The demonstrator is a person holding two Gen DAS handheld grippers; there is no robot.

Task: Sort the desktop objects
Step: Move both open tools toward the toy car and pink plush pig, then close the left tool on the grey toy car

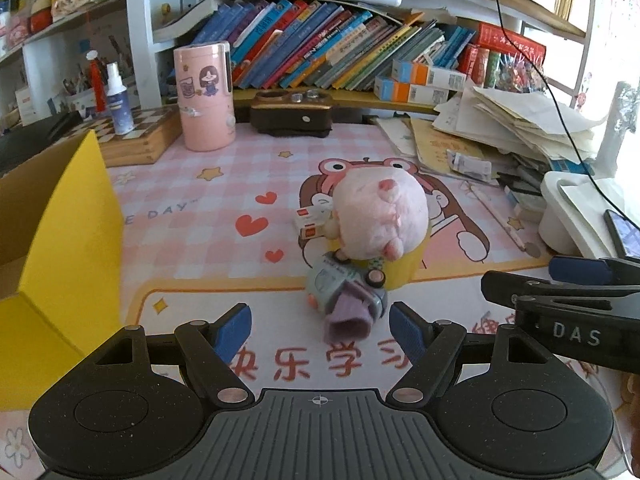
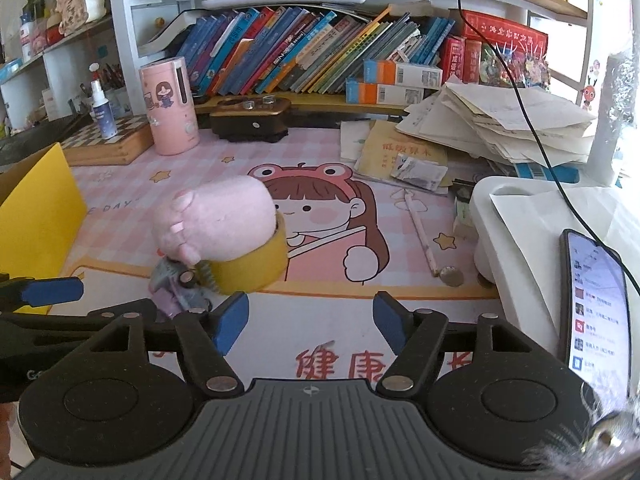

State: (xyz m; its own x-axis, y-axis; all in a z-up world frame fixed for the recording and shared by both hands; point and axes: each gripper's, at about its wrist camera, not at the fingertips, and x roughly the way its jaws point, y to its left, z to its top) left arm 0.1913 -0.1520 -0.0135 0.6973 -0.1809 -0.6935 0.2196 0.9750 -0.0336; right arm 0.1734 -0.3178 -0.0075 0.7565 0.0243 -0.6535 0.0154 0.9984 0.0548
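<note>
A pink plush toy (image 1: 380, 216) sits in a yellow tape roll (image 1: 404, 272) on the pink desk mat; both show in the right wrist view, the plush (image 2: 216, 224) in the roll (image 2: 256, 268). A small toy car (image 1: 344, 288) with a purple cloth (image 1: 348, 318) lies against the roll, just ahead of my left gripper (image 1: 320, 334), which is open and empty. Small white and red boxes (image 1: 312, 222) lie behind the plush. My right gripper (image 2: 310, 324) is open and empty, to the right of the pile.
A yellow cardboard box (image 1: 68, 232) stands at the left. A pink canister (image 1: 204, 96), a spray bottle (image 1: 118, 100) and a dark case (image 1: 292, 114) stand at the back. Paper stacks (image 2: 500, 120), a white stand (image 2: 520, 240), a phone (image 2: 596, 308), a pencil (image 2: 420, 232) and a coin (image 2: 452, 276) are on the right.
</note>
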